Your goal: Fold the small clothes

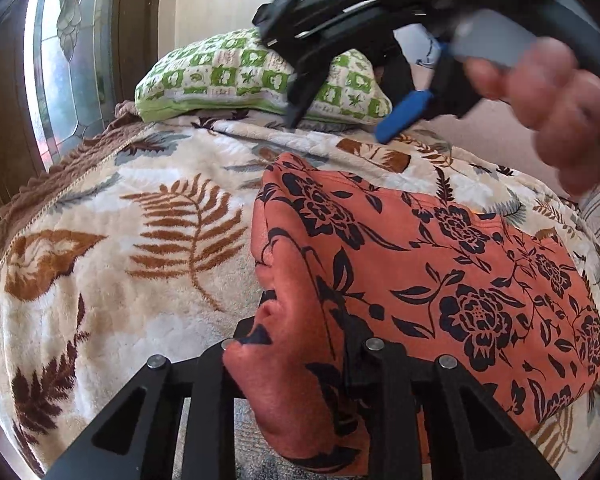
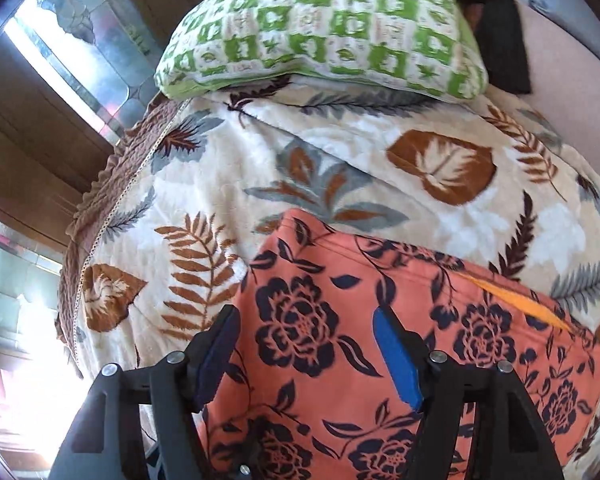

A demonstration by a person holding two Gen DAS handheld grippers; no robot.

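Note:
An orange garment with a black flower print [image 1: 440,280] lies partly folded on a leaf-patterned blanket [image 1: 140,208]. My left gripper [image 1: 296,364] is shut on the garment's near left edge, which bunches up between the jaws. My right gripper [image 1: 340,124] shows in the left wrist view, raised above the bed's far side with its jaws apart, held by a hand [image 1: 560,112]. In the right wrist view the right gripper [image 2: 304,332] is open and empty, hovering over the garment [image 2: 380,360]; its blue pads [image 2: 396,356] stand wide apart.
A green and white patterned pillow [image 2: 320,28] lies at the far end of the blanket [image 2: 340,168]. A window [image 1: 60,60] and dark wood frame stand at left. The blanket's brown frilled edge [image 2: 112,184] runs along the left.

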